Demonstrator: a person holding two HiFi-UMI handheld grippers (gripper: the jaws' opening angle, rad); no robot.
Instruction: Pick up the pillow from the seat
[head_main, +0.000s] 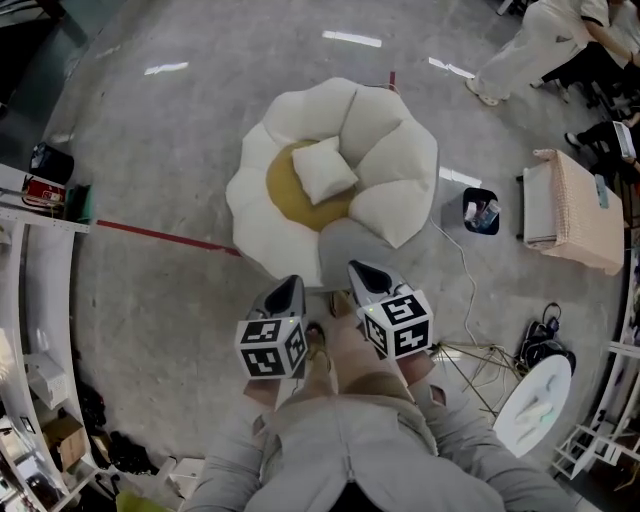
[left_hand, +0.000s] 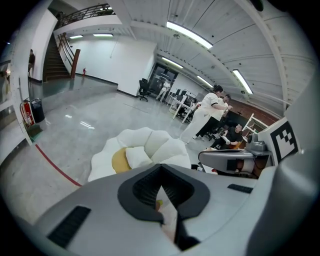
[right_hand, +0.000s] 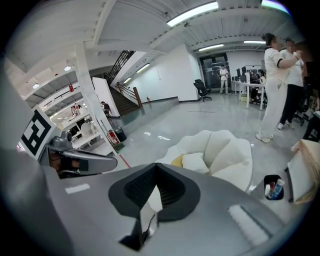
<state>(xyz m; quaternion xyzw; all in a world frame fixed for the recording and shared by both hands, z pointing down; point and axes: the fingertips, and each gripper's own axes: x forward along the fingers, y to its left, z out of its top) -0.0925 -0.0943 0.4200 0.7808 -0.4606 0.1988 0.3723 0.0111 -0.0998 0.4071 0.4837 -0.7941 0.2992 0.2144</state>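
Closest in, left gripper (head_main: 292, 284) and right gripper (head_main: 359, 269) each show jaws pressed together on nothing (side by side, not touching), while beyond them the white pillow (head_main: 323, 170) lies on the yellow seat (head_main: 284, 192) of the cream chair (head_main: 400, 165).

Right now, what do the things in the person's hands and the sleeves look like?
The left grey plastic tool and right grey plastic tool: pointed shells, black ribbed pads inside, each with a white cube of black square markers. Sleeves of a light grey jacket.
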